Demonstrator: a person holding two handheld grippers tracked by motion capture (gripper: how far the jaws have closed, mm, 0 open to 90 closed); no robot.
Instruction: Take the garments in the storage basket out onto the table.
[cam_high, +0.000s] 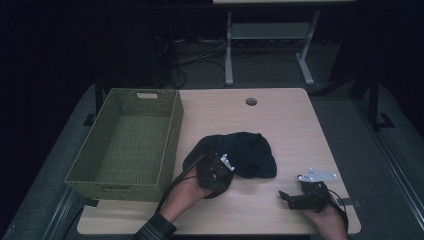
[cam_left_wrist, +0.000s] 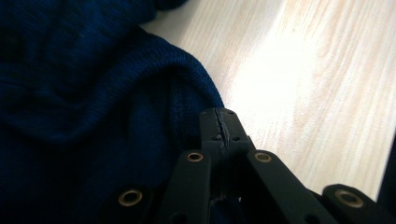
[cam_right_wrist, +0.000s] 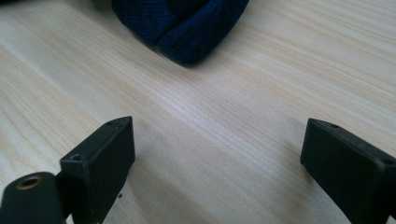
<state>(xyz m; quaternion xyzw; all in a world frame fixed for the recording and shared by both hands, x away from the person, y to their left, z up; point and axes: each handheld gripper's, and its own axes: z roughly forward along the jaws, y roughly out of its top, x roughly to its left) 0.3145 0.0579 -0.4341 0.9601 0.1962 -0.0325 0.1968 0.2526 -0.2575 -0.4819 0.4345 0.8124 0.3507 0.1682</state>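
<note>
A crumpled dark blue knit cloth (cam_high: 245, 152) lies on the middle of the light wooden table (cam_high: 295, 125). My left gripper (cam_high: 222, 175) sits at the cloth's near left edge. In the left gripper view its jaws (cam_left_wrist: 219, 123) are pressed together right at the ribbed hem of the cloth (cam_left_wrist: 93, 93), apparently pinching that edge. My right gripper (cam_high: 286, 197) rests low near the table's front right, pointing left, apart from the cloth. Its jaws (cam_right_wrist: 217, 144) stand wide open over bare wood, with a fold of the cloth (cam_right_wrist: 182, 23) farther ahead.
A green woven basket (cam_high: 172, 135) with nothing in it stands along the table's left side, close to the cloth. A round cable hole (cam_high: 251, 101) is near the far edge. Another table's legs (cam_high: 229, 50) stand behind.
</note>
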